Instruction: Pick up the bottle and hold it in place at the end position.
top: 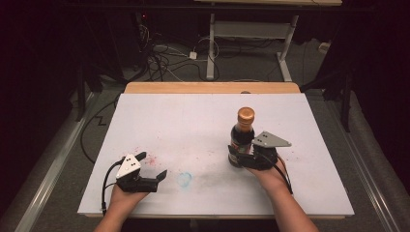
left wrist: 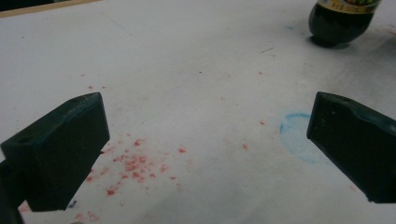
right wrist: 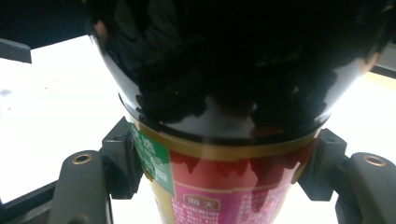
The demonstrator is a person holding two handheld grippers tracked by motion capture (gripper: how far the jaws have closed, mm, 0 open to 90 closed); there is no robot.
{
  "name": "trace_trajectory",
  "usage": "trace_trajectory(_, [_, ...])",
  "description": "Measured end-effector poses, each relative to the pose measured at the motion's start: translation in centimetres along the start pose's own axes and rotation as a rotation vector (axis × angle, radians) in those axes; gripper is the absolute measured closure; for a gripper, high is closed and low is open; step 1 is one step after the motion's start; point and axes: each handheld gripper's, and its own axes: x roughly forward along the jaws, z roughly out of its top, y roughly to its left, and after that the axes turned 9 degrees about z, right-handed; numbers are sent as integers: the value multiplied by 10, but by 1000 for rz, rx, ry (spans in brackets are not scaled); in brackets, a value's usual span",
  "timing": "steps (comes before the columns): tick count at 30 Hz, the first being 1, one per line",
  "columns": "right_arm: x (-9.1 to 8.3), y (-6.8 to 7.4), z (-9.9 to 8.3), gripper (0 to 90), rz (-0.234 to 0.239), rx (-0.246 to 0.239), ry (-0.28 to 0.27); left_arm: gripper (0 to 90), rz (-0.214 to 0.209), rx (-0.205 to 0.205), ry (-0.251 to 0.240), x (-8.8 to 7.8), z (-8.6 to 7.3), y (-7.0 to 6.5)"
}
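Observation:
A dark sauce bottle (top: 242,135) with a copper cap and a red and green label stands right of the white board's middle. My right gripper (top: 245,155) is shut on its lower body, one pad on each side of the label (right wrist: 219,182). The bottle's base (left wrist: 337,25) appears slightly tilted in the left gripper view. My left gripper (top: 151,165) rests low at the front left of the board, open, with nothing between its jaws (left wrist: 205,140). Beneath them lie red specks (left wrist: 133,165) and a blue ring mark (left wrist: 294,135).
The white board (top: 193,121) lies on a wooden table (top: 212,87). Beyond the far edge, a desk frame (top: 251,34) and tangled cables (top: 159,58) sit on the dark floor. A metal rail (top: 53,169) runs along the left side.

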Motion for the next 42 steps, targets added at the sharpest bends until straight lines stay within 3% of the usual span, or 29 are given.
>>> trace_trajectory(9, [41,-5,21,317,20,3,-4,0,-4,-7,-8,-1,0,0])
trace_trajectory(21, [77,-9,37,317,23,7,-14,0,-10,-5,-8,-1,-1,1])
trace_trajectory(38, [96,-9,30,315,36,24,-1,0,-14,-6,-8,-1,-1,1])
trace_trajectory(42, [97,-7,29,312,40,6,1,0,-33,-44,-1,0,1,4])
